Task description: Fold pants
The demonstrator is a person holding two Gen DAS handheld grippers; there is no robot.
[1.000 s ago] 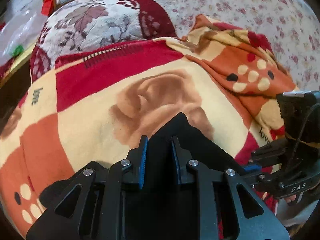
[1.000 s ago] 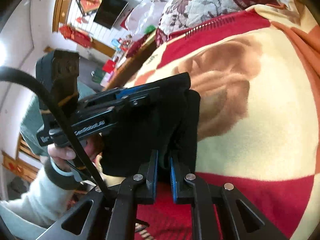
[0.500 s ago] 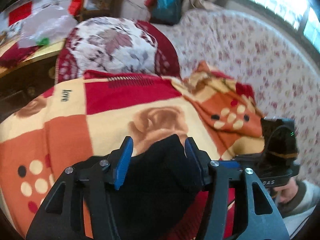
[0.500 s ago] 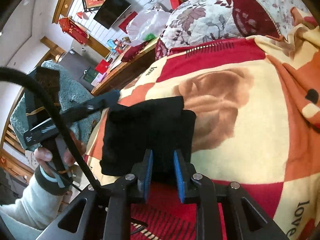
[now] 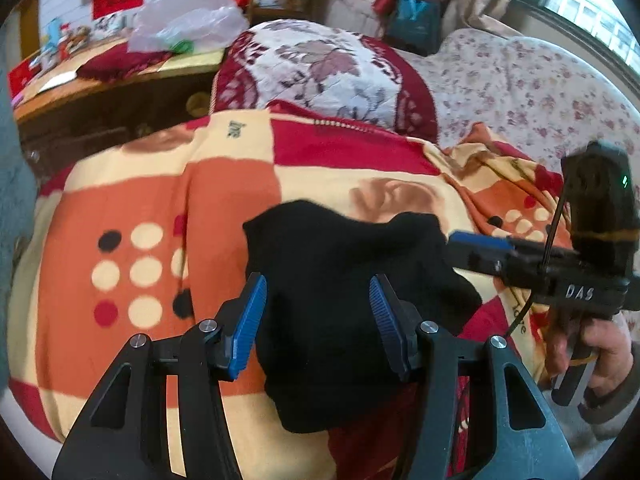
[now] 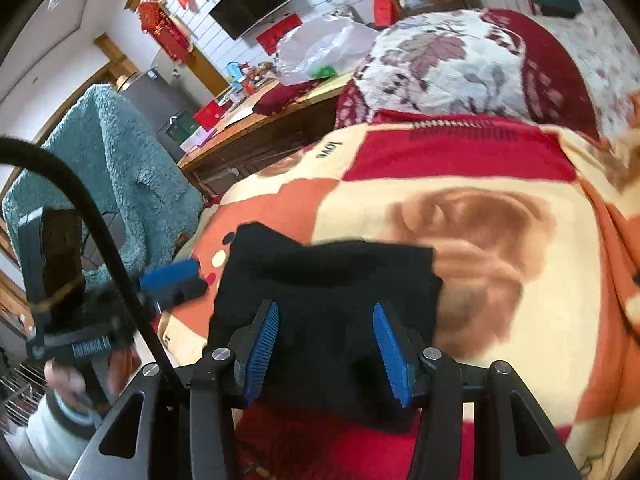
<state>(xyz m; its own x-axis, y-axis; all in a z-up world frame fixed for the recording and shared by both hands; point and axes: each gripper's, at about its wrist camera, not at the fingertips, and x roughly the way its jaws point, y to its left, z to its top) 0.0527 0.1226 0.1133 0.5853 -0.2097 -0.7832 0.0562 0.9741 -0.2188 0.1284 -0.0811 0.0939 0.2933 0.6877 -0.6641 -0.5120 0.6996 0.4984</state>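
pants (image 5: 352, 296) are left folded near the blanket's (image 5: 160, 200) front edge; left gripper (image 5: 316, 320) half open, empty; right gripper (image 6: 326, 344) opening, nothing held.

A patterned blanket (image 5: 160, 200) covers the bed, with folded black pants (image 5: 332, 280) lying on it.

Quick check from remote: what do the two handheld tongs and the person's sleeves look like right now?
Both tongs are black angular frames with ribbed blue pads and silver bolts. The left tongs match the right tongs. The right unit's body reads "DAS" in white, with a green light. A black cable trails from it. A pale knit sleeve covers the left wrist.
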